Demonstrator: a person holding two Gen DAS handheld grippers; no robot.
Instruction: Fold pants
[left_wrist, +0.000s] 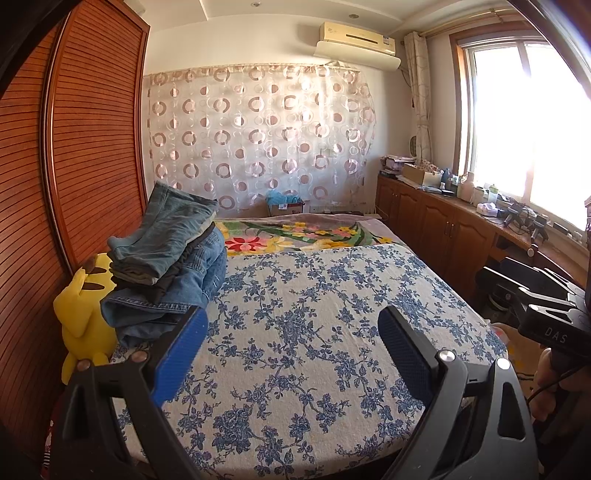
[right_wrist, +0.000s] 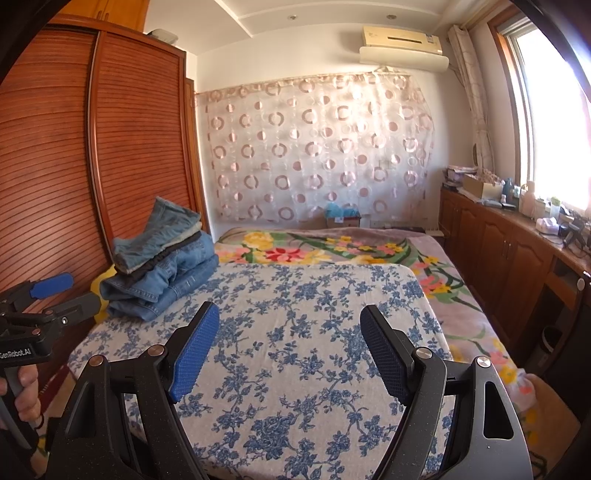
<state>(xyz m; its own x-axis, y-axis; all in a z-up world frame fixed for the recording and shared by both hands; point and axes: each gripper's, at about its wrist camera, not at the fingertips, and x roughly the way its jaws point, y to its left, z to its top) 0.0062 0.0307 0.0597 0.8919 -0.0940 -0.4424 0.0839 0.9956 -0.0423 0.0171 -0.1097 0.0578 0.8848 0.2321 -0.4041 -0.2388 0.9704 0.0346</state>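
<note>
Now both grippers hover spread wide, holding nothing: the left gripper (left_wrist: 291, 332) and right gripper (right_wrist: 290, 332) above the blue-flowered sheet (left_wrist: 314, 350). Folded pants (left_wrist: 166, 258) sit stacked ahead-left of them, with a yellow plush toy (left_wrist: 81, 317) beside the stack.

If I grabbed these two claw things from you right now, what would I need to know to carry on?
Left gripper: open, empty, above the blue-flowered cover.
Right gripper: open, empty, above the same cover.
Pants: a stack of folded jeans sits at the cover's far left corner, by the wardrobe, with a yellow plush toy beside it.
Done: those pairs look folded.
Left: no unfolded pants in view; check for more before going on.
</note>
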